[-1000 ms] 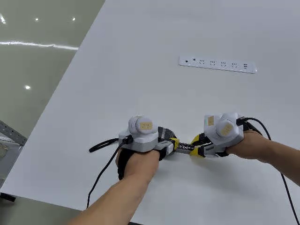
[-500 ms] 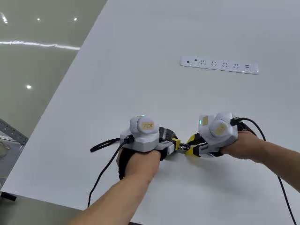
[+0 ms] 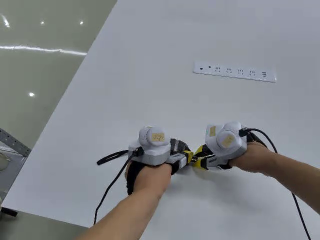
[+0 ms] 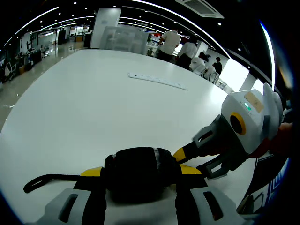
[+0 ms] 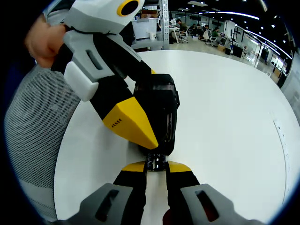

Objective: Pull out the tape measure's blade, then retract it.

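Left gripper (image 4: 140, 171) jaws clamped across the tape measure (image 5: 157, 108), anchoring it on the table (image 3: 150, 75). Right gripper (image 5: 156, 168) jaws pinch the blade (image 5: 154, 160) tip close against the case, likely to control its travel.

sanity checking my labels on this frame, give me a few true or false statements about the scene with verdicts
1. The left gripper grips the tape measure. True.
2. The right gripper is open, clear of the blade. False: it is shut on the blade's tip.
3. A power strip lies on the table. True.
4. The blade stretches across the whole table. False: only a short bit shows between the two close grippers.
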A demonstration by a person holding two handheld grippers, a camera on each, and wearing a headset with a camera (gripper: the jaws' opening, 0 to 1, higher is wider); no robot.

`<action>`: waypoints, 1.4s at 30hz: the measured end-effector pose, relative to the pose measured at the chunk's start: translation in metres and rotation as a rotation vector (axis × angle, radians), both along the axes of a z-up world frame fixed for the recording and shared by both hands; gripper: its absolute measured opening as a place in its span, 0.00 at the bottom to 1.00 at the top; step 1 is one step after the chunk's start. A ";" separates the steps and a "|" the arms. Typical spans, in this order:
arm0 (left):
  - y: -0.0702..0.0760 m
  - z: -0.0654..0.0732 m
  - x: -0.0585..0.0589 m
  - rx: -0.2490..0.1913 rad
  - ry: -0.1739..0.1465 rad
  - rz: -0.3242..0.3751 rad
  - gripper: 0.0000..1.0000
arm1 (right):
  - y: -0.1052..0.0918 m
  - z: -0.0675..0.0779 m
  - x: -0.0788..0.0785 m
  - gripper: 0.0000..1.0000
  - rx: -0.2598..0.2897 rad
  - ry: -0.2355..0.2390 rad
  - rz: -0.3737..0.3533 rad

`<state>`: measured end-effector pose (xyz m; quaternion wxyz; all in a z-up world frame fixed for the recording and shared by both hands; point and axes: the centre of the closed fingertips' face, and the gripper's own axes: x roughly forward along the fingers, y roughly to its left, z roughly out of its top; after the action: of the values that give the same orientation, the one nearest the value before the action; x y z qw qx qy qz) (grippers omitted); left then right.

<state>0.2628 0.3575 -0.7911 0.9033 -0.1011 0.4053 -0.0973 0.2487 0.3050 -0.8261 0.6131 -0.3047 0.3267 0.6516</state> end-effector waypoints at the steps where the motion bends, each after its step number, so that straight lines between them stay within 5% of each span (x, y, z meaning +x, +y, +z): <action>1: 0.000 0.000 0.000 0.000 0.000 0.000 0.56 | 0.001 0.000 0.000 0.12 0.000 0.000 -0.001; 32: -0.001 -0.001 0.002 0.001 0.000 0.005 0.58 | 0.006 -0.002 0.000 0.13 -0.023 -0.007 -0.034; 42: -0.001 0.000 0.003 0.015 -0.055 -0.027 0.60 | 0.006 -0.002 0.001 0.14 -0.016 0.001 -0.069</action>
<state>0.2653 0.3567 -0.7913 0.9135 -0.0863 0.3823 -0.1091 0.2495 0.3110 -0.8279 0.6325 -0.2976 0.3425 0.6277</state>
